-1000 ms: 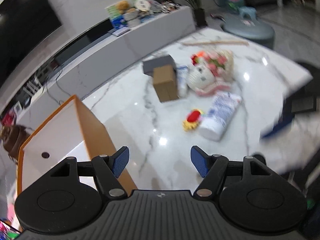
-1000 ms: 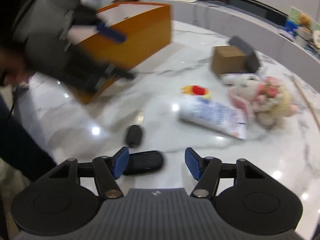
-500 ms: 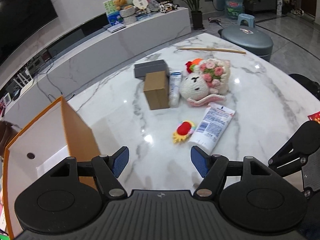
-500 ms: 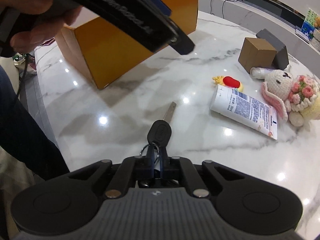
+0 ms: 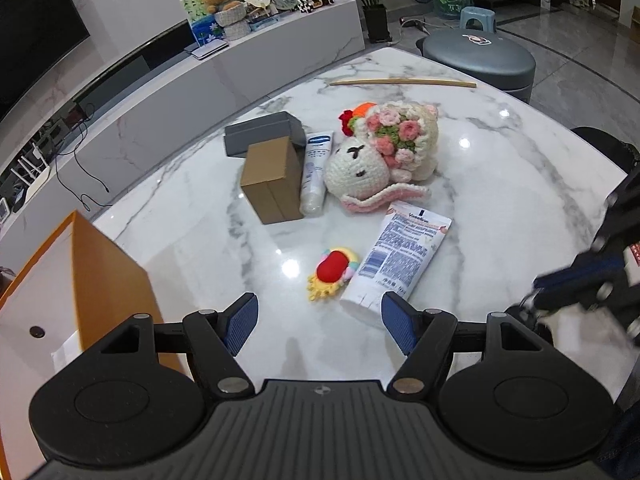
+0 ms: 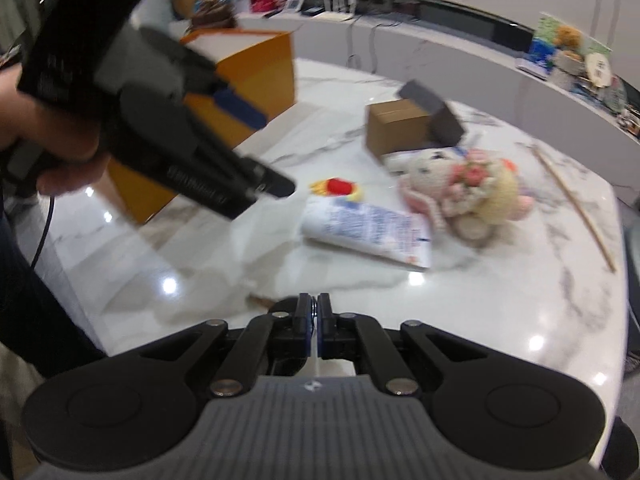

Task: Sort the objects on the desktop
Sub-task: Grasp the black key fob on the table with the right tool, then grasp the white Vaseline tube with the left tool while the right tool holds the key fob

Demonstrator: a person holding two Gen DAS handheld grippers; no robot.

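My right gripper [image 6: 317,312] is shut on the ring of a black car key [image 6: 282,304], which shows only as a dark shape behind the fingertips, low over the marble table [image 6: 500,300]. My left gripper [image 5: 318,328] stands open with nothing between its fingers, just short of a red and yellow toy [image 5: 332,274] and a large white lotion tube [image 5: 400,256]. Behind them lie a crochet bunny [image 5: 380,156], a small tube [image 5: 316,168], a brown carton [image 5: 272,180] and a grey box [image 5: 260,132]. An open orange box [image 5: 100,264] stands at the left.
A wooden stick [image 5: 404,82] lies at the table's far edge. A grey round stool [image 5: 480,56] stands beyond the table, and a long white cabinet [image 5: 240,68] runs along the wall. A hand [image 6: 60,148] holds the left gripper over the table in the right wrist view.
My right gripper closed on the key's ring and lifted it off the table. My left gripper moved forward and lower toward the toy and the lotion tube, still open.
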